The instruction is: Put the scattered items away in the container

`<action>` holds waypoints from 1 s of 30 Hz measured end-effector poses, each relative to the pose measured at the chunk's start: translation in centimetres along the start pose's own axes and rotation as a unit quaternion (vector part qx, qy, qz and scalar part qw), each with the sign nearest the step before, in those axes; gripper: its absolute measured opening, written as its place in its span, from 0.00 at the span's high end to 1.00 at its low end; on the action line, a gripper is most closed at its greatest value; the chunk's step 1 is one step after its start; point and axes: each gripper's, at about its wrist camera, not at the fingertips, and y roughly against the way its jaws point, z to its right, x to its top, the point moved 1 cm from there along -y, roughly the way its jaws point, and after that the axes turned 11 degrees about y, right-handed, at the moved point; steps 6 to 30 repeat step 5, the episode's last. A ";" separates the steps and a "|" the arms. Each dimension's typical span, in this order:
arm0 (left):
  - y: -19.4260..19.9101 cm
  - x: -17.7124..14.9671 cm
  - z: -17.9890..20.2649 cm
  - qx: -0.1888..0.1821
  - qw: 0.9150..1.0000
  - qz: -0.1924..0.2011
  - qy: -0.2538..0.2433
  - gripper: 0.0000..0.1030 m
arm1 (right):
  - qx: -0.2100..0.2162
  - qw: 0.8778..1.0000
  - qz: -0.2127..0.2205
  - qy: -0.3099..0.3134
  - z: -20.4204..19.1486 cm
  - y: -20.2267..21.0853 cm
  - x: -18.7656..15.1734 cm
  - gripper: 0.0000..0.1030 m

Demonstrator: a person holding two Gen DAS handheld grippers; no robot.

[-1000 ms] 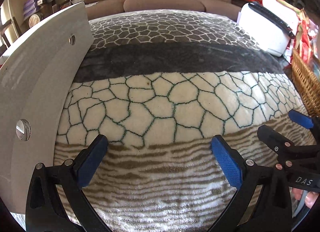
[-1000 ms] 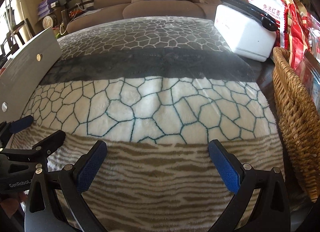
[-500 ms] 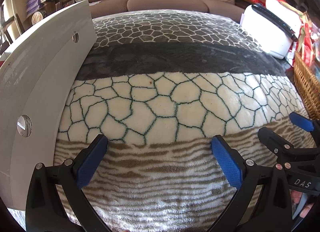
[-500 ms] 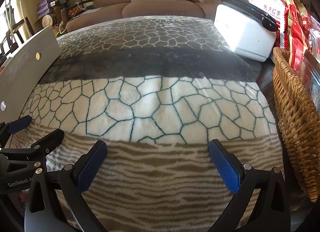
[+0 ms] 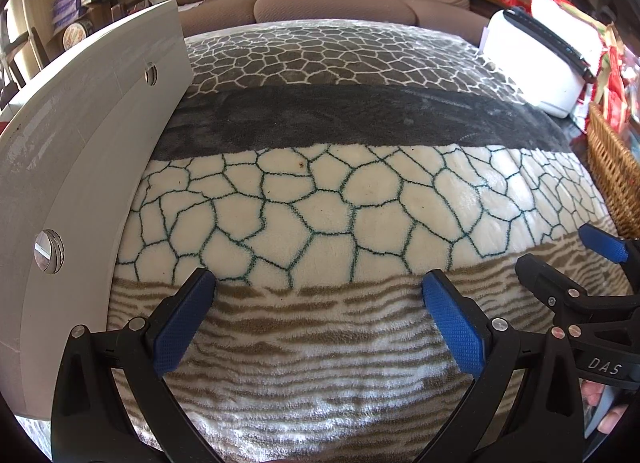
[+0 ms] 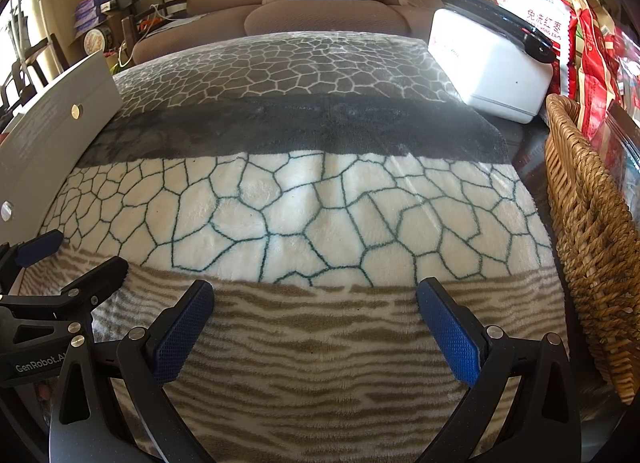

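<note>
Across the middle of both wrist views spreads a patterned fleece blanket (image 5: 320, 223), and no loose item lies on any part of it that shows. At the bottom of the left wrist view the left gripper (image 5: 320, 315) hangs just above the striped band with its blue-padded jaws spread wide and nothing between them. The right gripper (image 6: 316, 319) sits the same way at the bottom of its own view, jaws wide and empty. Each tool also shows at the lower edge of the other's frame, so the two are side by side.

A woven wicker basket (image 6: 592, 231) stands along the right edge of the right wrist view, beside the blanket; I take it to be the container. Its inside is mostly out of sight, though something red and glossy shows over its rim. Behind it, in the upper right, red snack bags (image 6: 560, 23) stand upright, and a white box with a black handle (image 6: 492, 67) rests at the blanket's far right corner. A grey panel (image 5: 88, 183) fills the left of the left wrist view.

Judging from this, the tidying is either not begun or already finished: no scattered items are in view, so they may lie outside the frames or already sit in the basket. The pictures do not settle which.
</note>
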 end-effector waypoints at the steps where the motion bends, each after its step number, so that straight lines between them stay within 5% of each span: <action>1: 0.0 0.0 0.0 0.000 1.000 0.000 0.000 0.00 | 0.000 1.000 0.000 0.000 0.0 0.0 0.0 0.00; 30: 0.0 0.0 0.0 0.001 1.000 0.000 0.000 0.00 | 0.000 1.000 0.000 0.000 0.0 0.0 0.0 0.00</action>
